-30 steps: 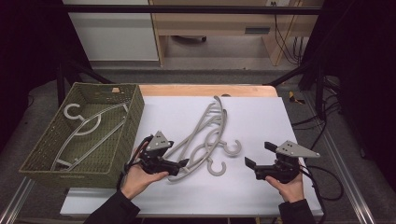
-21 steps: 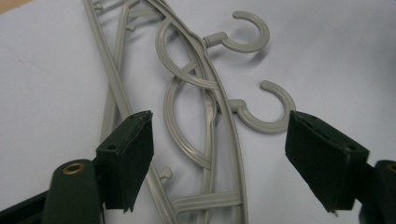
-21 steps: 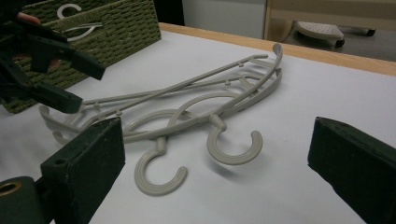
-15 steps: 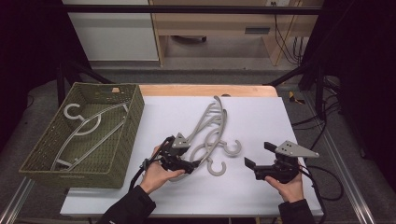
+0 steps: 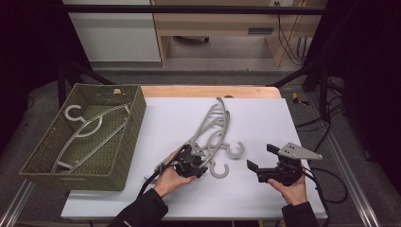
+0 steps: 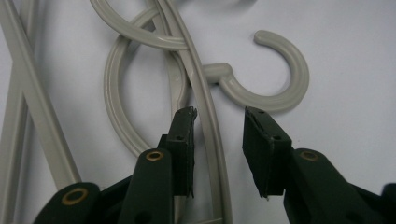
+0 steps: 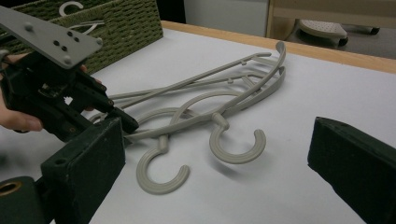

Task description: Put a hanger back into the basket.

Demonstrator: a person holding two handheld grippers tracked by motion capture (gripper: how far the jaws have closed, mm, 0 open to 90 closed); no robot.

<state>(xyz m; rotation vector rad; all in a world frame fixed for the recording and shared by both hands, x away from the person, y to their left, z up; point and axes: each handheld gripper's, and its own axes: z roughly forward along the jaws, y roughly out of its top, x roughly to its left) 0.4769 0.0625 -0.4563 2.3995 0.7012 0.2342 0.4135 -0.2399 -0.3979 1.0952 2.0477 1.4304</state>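
Near the worktop's front edge, the left hand-held gripper (image 6: pixel 218 140) has just been closing astride a thin arm of the grey plastic hangers (image 6: pixel 205 100), pads not yet pressing. They look light, stiff, slick and tangled. The right hand-held gripper (image 5: pixel 259 160) gapes empty. No writing is legible.

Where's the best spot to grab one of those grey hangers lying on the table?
Probably the thin arm of a hanger just below its hook, from above. It lies flat and is narrow enough to fit between the jaws of the left gripper, which have been closing around it.
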